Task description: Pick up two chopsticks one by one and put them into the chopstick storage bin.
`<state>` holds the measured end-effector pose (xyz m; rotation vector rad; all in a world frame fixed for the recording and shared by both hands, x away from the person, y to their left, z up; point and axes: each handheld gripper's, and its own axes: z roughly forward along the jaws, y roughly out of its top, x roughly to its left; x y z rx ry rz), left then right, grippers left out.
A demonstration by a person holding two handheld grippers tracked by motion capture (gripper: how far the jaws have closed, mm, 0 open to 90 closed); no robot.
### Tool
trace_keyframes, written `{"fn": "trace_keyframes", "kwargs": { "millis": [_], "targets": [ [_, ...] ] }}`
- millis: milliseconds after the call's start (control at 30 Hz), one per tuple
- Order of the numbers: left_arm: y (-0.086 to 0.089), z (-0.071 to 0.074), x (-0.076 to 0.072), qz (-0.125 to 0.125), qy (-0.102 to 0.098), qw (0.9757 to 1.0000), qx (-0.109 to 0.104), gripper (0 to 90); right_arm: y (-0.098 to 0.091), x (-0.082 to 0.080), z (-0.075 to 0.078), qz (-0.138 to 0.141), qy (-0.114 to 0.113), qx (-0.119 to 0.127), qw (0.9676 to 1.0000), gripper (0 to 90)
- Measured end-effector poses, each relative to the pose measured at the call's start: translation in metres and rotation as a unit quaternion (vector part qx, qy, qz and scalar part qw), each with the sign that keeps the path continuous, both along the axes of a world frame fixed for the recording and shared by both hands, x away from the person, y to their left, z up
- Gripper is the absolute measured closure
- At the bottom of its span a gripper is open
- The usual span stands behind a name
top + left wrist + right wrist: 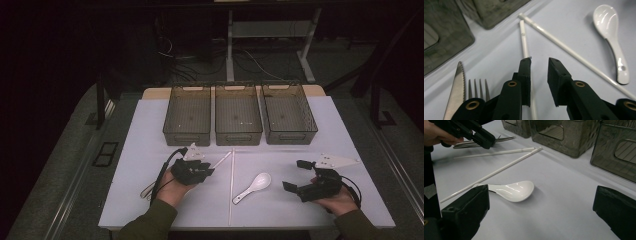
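Observation:
My left gripper (pixel 210 171) hovers low over the white table, its jaws a small gap apart and pressing on nothing (pixel 539 61). A short white chopstick (pixel 524 37) lies on the table and runs under its left jaw. A longer chopstick (pixel 574 53) crosses the first one's far end. A white ceramic spoon (pixel 256 185) lies bowl up between the two hands. My right gripper (pixel 295 175) rests at the right, wide open (pixel 541 220), with the spoon (pixel 514 190) on the table ahead of its jaws. The left gripper (pixel 486 140) is also seen at the top left of the right gripper view.
Three smoky clear bins (pixel 186 137) (pixel 238 138) (pixel 290 137) stand in a row at the back of the table. A serrated knife (pixel 456 85) and a fork (pixel 477 88) lie side by side just left of my left gripper.

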<state>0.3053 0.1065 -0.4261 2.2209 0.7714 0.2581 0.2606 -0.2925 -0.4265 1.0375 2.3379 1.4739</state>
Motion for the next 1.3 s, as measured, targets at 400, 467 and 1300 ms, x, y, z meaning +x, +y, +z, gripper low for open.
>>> {"fn": "trace_keyframes", "kwargs": {
  "millis": [400,467,1300],
  "targets": [
    [-0.003,-0.012,0.006,0.01,0.011,0.9992,0.037,77.3,0.0,0.0,0.0,0.001,-0.002,0.0,1.0,0.7],
    [-0.004,-0.014,0.006,0.002,0.014,0.9991,0.041,78.3,0.0,0.0,0.0,0.001,-0.002,0.0,1.0,0.7],
    [-0.001,-0.001,0.004,0.015,0.027,0.9995,0.006,83.7,0.0,0.0,0.001,0.002,-0.003,0.0,1.0,0.7]
  ]
}}
